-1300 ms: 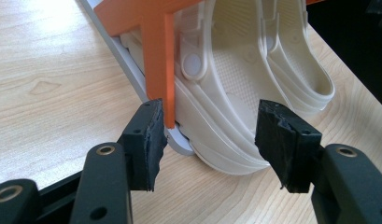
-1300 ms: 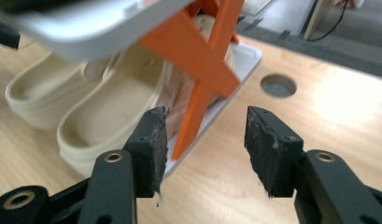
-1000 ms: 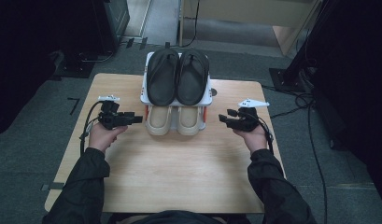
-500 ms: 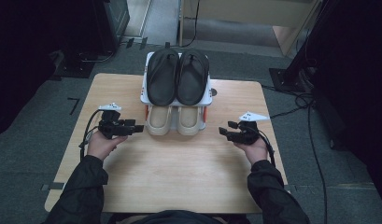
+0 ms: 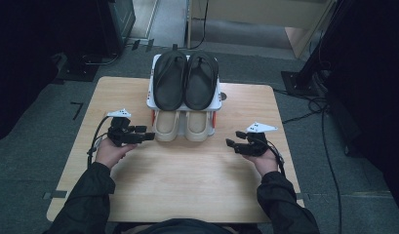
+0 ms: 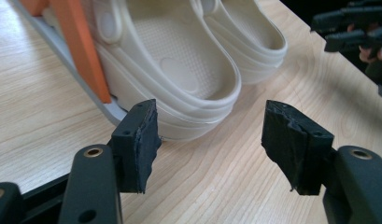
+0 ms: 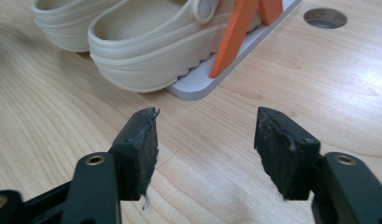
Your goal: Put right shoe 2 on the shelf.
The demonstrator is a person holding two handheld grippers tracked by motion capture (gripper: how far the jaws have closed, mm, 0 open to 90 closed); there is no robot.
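A small white rack (image 5: 150,100) with orange struts (image 7: 235,32) stands at the far middle of the wooden table (image 5: 187,185). A pair of black sandals (image 5: 186,80) lies on its upper shelf. A pair of cream clogs (image 5: 182,126) sits below, heels toward me. My left gripper (image 5: 149,136) hovers just left of the clogs (image 6: 179,70), open and holding nothing. My right gripper (image 5: 233,139) hangs to their right, a short way off. Its jaws have just been opening and stand wide apart over bare wood, with nothing between them (image 7: 205,144).
A round hole (image 7: 325,17) pierces the tabletop right of the rack's base (image 7: 198,84). Bare wood stretches between the rack and the near edge. Dark equipment and cables (image 5: 329,146) lie on the grey floor around the table.
Both hands have drawn back from beside the rack toward the near edge. The right one moved farther and came lower over the table.
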